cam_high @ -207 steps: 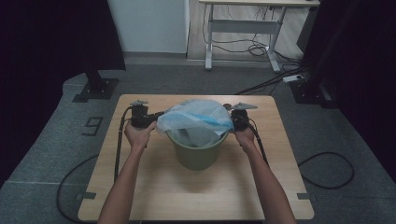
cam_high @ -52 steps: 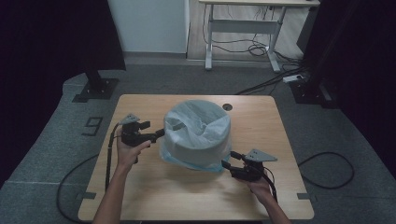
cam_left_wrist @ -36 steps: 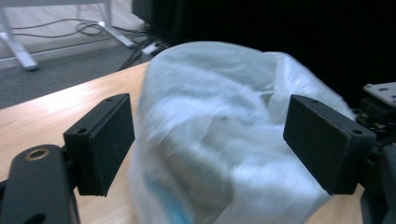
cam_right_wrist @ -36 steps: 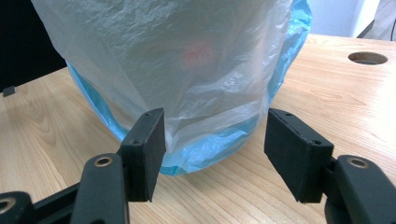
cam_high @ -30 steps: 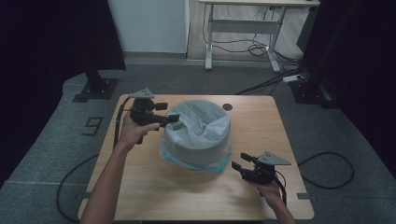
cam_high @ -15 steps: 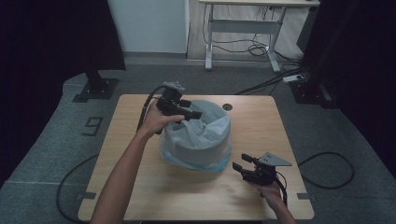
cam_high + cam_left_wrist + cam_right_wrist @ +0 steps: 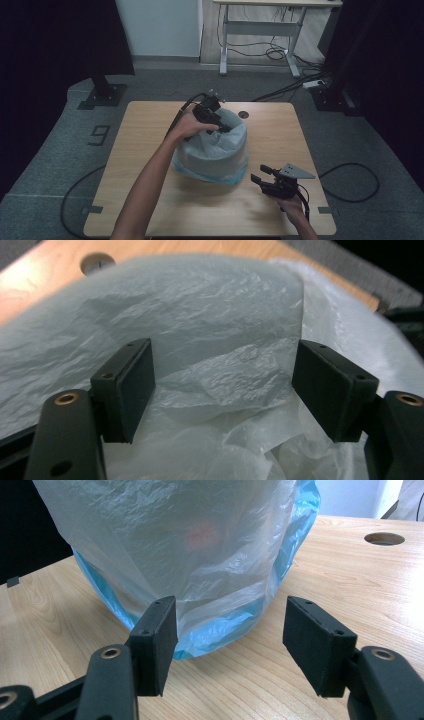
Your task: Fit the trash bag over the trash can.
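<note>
A round bin lined with a pale blue translucent bag (image 7: 215,152) stands in the middle of the wooden table (image 7: 150,200). The bag's hem spreads on the table around the bin's foot. My left gripper (image 7: 225,127) reaches over the bin's far rim and points down into the mouth. In the left gripper view the crumpled bag film (image 7: 200,325) lies beyond and below my left gripper (image 7: 225,390). Its jaws have just been closing, and the pads press on nothing. My right gripper (image 7: 257,176) rests open near the table's front right, facing the bag (image 7: 190,540), with my right gripper (image 7: 230,640) holding nothing.
A round cable hole (image 7: 243,114) sits in the table behind the bin. A desk frame (image 7: 260,35) with loose cables stands at the back. A black stand base (image 7: 102,95) is on the floor at the left, and a cable (image 7: 350,182) loops at the right.
My left hand has swung from the bin's left side rightward and over its far rim, sinking a little toward the mouth. The right hand has stayed where it was.
</note>
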`<state>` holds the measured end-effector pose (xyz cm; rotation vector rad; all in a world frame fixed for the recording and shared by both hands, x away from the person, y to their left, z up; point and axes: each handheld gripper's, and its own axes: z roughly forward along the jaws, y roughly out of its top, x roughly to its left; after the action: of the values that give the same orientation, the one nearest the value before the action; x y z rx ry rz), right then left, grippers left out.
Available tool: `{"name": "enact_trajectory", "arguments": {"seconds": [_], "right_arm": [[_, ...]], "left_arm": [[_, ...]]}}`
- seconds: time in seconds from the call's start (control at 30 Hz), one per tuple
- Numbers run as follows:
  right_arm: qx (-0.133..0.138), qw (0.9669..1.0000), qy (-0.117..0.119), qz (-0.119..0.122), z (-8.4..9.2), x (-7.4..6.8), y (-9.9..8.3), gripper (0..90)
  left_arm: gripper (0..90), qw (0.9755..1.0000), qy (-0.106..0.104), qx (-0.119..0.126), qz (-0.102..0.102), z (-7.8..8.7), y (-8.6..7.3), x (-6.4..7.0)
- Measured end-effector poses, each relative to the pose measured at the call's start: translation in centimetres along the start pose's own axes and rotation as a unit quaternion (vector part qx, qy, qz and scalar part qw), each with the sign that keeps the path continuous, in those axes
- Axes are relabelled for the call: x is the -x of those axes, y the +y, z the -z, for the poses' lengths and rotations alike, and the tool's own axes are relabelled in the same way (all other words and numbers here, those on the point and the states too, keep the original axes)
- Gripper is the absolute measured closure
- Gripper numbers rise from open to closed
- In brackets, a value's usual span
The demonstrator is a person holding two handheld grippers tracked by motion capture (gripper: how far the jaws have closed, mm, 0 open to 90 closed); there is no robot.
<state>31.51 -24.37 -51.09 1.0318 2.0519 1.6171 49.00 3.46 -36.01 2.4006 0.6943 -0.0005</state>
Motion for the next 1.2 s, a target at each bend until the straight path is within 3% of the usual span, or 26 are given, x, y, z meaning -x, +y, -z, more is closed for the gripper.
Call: {"name": "enact_trajectory", "arguments": {"seconds": [0.27,0.43,0.6,0.63,0.7,0.77,0.97,1.03,1.2], "right_arm": [[-0.002,1.0000,0.000,-0.002,0.1,0.1,-0.1,37.7],[-0.006,1.0000,0.002,0.000,0.0,0.0,-0.1,37.7],[-0.006,1.0000,0.001,-0.001,0.0,0.1,-0.1,37.7],[-0.006,1.0000,0.001,-0.001,0.0,0.1,-0.1,37.7],[-0.005,1.0000,-0.001,-0.001,0.1,0.2,-0.1,37.7],[-0.005,1.0000,-0.001,-0.002,0.1,0.2,-0.1,37.7],[-0.008,1.0000,-0.002,0.000,-0.1,0.1,-0.2,37.7],[-0.009,1.0000,-0.002,0.001,-0.2,0.1,-0.2,37.6],[-0.013,0.9999,0.000,0.004,-0.4,-0.1,-0.2,37.5]], "left_arm": [[26.2,0.9989,0.015,-0.043,-0.011,-2.0,0.3,0.5],[26.2,0.9986,0.017,-0.048,-0.012,-2.4,0.2,0.6],[26.2,0.9997,0.021,0.002,-0.014,-0.1,-0.2,0.7],[26.3,0.9997,0.021,0.002,-0.014,-0.1,-0.2,0.7],[26.5,0.9991,0.024,0.032,-0.011,2.0,-0.7,0.8],[26.4,0.9989,0.025,0.039,-0.008,3.2,-1.4,0.6],[26.7,0.9987,0.035,0.034,-0.010,5.1,-3.7,0.7],[26.8,0.9989,0.034,0.030,-0.011,5.2,-4.0,0.7],[27.0,0.9993,0.033,-0.005,-0.016,4.3,-4.8,0.8]]}}
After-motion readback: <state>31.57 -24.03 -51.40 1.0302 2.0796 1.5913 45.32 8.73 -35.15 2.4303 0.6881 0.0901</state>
